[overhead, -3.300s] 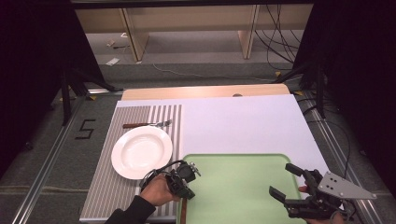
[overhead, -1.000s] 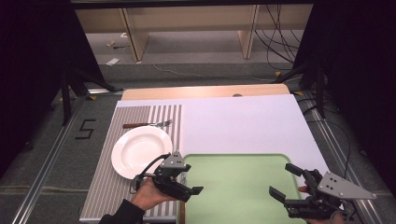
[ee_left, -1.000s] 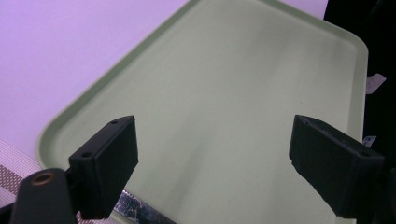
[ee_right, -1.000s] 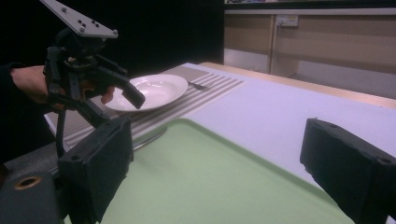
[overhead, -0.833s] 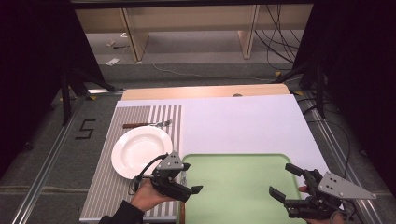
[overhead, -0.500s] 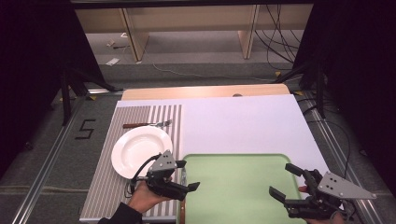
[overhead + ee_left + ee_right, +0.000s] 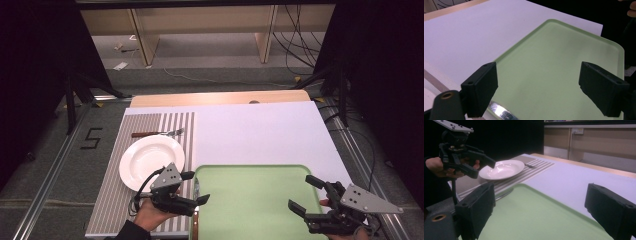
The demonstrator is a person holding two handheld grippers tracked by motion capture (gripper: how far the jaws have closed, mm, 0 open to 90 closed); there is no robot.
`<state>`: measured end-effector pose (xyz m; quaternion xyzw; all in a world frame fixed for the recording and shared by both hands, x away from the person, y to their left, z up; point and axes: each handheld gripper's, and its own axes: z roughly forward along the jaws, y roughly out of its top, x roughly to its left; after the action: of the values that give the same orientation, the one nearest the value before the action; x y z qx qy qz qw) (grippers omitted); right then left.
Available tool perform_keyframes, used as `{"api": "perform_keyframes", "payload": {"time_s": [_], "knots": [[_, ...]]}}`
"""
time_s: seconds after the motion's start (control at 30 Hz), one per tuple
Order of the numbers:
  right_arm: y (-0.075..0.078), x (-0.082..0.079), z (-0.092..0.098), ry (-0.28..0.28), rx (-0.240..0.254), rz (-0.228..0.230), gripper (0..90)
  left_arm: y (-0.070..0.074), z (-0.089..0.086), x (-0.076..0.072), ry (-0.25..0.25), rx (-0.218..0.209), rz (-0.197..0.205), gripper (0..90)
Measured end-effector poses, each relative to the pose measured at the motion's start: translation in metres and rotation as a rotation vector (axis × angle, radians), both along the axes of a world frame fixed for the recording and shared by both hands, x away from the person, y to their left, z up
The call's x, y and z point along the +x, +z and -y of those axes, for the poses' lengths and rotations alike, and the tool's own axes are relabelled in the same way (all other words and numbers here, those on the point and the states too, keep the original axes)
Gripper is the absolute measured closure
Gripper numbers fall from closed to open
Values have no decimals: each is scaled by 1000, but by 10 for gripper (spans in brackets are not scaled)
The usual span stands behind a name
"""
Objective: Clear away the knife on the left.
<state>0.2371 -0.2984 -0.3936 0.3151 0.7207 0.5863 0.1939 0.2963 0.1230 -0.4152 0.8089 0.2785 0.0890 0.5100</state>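
Note:
My left gripper [image 7: 195,187] hovers open at the left edge of the pale green tray [image 7: 255,200], its jaws pointing right across it. In the left gripper view the gripper [image 7: 541,88] has nothing between its jaws, and a knife [image 7: 501,113] lies just outside the tray [image 7: 554,62]. My right gripper [image 7: 303,194] is open and empty at the tray's right edge. The right gripper view has the right gripper [image 7: 544,212] low over the tray [image 7: 529,215], with the left gripper [image 7: 482,168] beyond it.
A white plate [image 7: 150,160] rests on a striped placemat [image 7: 112,200], and a fork [image 7: 157,133] lies behind the plate. The knife [image 7: 196,220] lies along the tray's left edge. A white sheet [image 7: 255,130] covers the table behind the tray.
My left gripper has risen from beside the knife, turned its open jaws toward the tray and drifted slightly left. The right gripper has stayed still.

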Motion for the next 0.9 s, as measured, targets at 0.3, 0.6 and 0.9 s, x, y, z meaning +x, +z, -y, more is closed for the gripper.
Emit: {"api": "perform_keyframes", "payload": {"time_s": [0.3, 0.6, 0.9], "knots": [[0, 0, -1, 1, 0, 1, 105, 1, -9, -9, 30, -45, 31, 151], [0, 0, 0, 0, 0, -1, 105, 1, -14, -14, 56, -73, 50, 151], [0, 0, 0, 1, 0, 1, 105, 1, -14, -13, 54, -81, 52, 151]]}}
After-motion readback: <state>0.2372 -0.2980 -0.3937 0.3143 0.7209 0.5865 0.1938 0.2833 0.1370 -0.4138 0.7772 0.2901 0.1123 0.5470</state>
